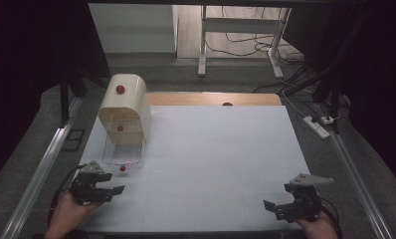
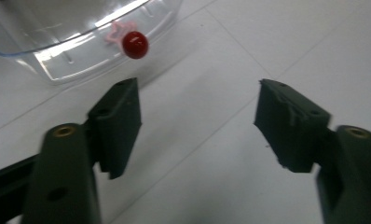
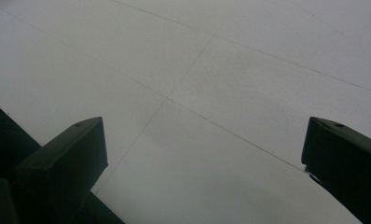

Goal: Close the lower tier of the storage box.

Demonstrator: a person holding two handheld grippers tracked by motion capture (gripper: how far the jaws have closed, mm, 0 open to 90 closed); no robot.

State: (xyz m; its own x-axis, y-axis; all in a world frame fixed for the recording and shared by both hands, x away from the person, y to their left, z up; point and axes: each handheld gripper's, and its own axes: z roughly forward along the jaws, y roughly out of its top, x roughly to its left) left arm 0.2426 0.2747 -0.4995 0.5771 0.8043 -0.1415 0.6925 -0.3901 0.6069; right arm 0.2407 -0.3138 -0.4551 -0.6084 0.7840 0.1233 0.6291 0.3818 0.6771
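Approaching the red knob (image 2: 135,44) of the clear drawer (image 2: 72,51), at the upper left of the left gripper view, the left gripper (image 2: 197,121) has empty, unclenched jaws and must next advance and pinch it, while the right gripper (image 3: 204,154) waits with jaws released.

High view overhead, facing forward; gripper views close above table (image 1: 211,149); shared: red knob (image 2: 135,44).

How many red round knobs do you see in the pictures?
3. One red knob on the cabinet's curved top, one on its front lower down, one on the pulled-out clear drawer near the left gripper. Others may be hidden.
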